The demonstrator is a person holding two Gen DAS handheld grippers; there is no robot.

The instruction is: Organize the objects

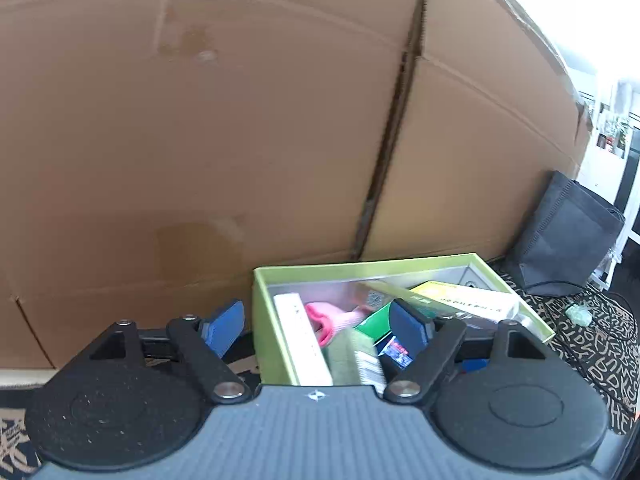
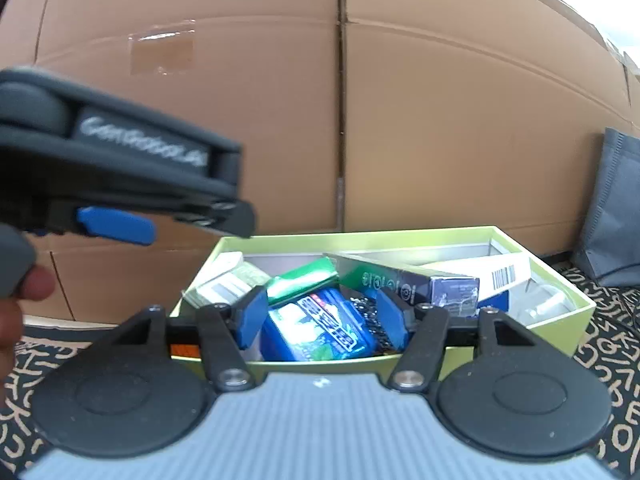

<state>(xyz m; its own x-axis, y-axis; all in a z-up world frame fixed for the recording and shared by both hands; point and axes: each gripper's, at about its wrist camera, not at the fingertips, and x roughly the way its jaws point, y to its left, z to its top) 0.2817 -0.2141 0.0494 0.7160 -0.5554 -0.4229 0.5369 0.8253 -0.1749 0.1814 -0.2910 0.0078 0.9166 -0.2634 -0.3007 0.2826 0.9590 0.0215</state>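
- Two tongs are over the job, and both look down into the green box (image 2: pixel 576 332) sitting on the patterned cloth (image 2: pixel 608 364) against a big cardboard carton (image 2: pixel 440 120).
- My right gripper (image 2: pixel 320 318) has its blue pads spread apart with nothing clamped; between them, seen from above, lies the blue mint packet (image 2: pixel 320 334) at the near wall of the box. I judge I am lined up to close on it or have just let it drop there, and I cannot tell which.
- My left gripper (image 1: pixel 316 322) is also apart and empty. Its left pad hangs outside the box at about 9 o'clock of the rim, its right pad over the contents, so it straddles the box's left wall.
- Seen from the right wrist, the left gripper rides high at 10 o'clock, above the box corner, probably held clear to give the right one room.
- Inside the box, things lie jumbled: a white carton (image 1: pixel 304 340) along the left wall, something pink (image 1: pixel 332 320) beside it, a dark green-ended carton (image 2: pixel 404 280) leaning across the middle, and a barcoded white box (image 2: pixel 496 276) toward 2 o'clock.
- A dark fabric bag (image 1: pixel 560 232) stands outside at 3 o'clock, untouched.
- Sorting looks well along, since most items already sit in the box.
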